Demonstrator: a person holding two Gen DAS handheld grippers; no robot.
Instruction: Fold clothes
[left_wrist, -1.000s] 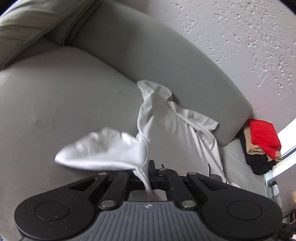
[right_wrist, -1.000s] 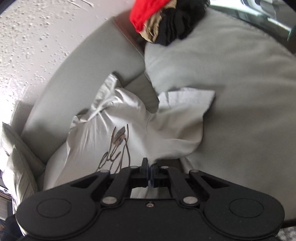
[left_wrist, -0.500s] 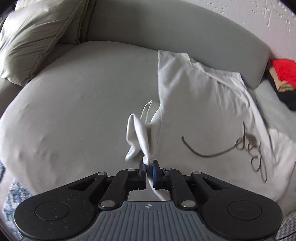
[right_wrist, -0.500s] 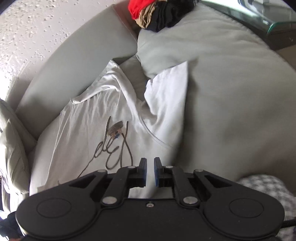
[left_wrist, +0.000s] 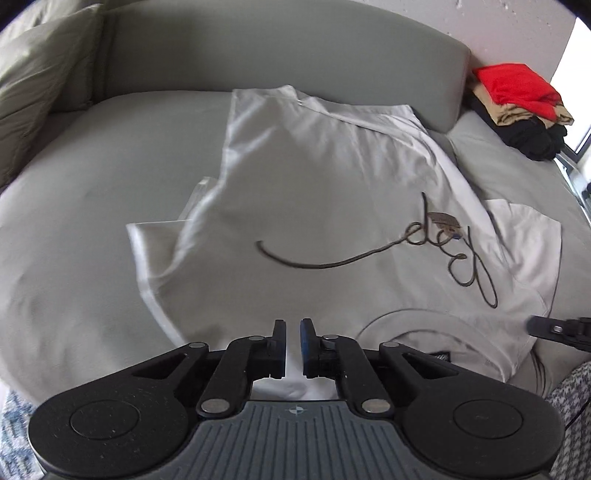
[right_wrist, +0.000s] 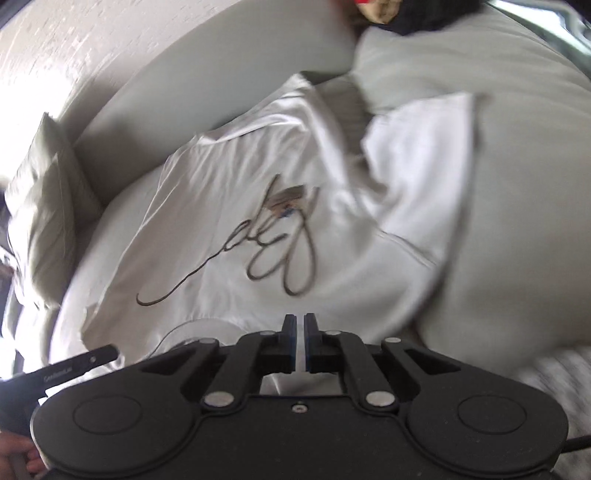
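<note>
A white T-shirt (left_wrist: 325, 192) with a dark script print lies spread front-up on a grey sofa seat (left_wrist: 85, 192), collar toward me, hem against the backrest. It also shows in the right wrist view (right_wrist: 229, 206), somewhat blurred. My left gripper (left_wrist: 293, 341) sits over the shirt's near left shoulder, jaws a narrow gap apart, with white cloth showing between the pads. My right gripper (right_wrist: 300, 339) sits at the near right shoulder, jaws a thin gap apart, with cloth in the gap. Whether either still grips the cloth is unclear.
A stack of folded clothes (left_wrist: 524, 107), red on tan on black, sits at the sofa's far right. A grey-green cushion (left_wrist: 37, 74) leans at the far left. The sofa backrest (left_wrist: 280, 48) curves behind the shirt. A patterned rug (left_wrist: 569, 413) lies below the sofa's front edge.
Both grippers pulled the shirt toward me and laid it out flat from a bunched, lifted state. The left jaws went from clamped on cloth to slightly parted. The right jaws stayed slightly parted.
</note>
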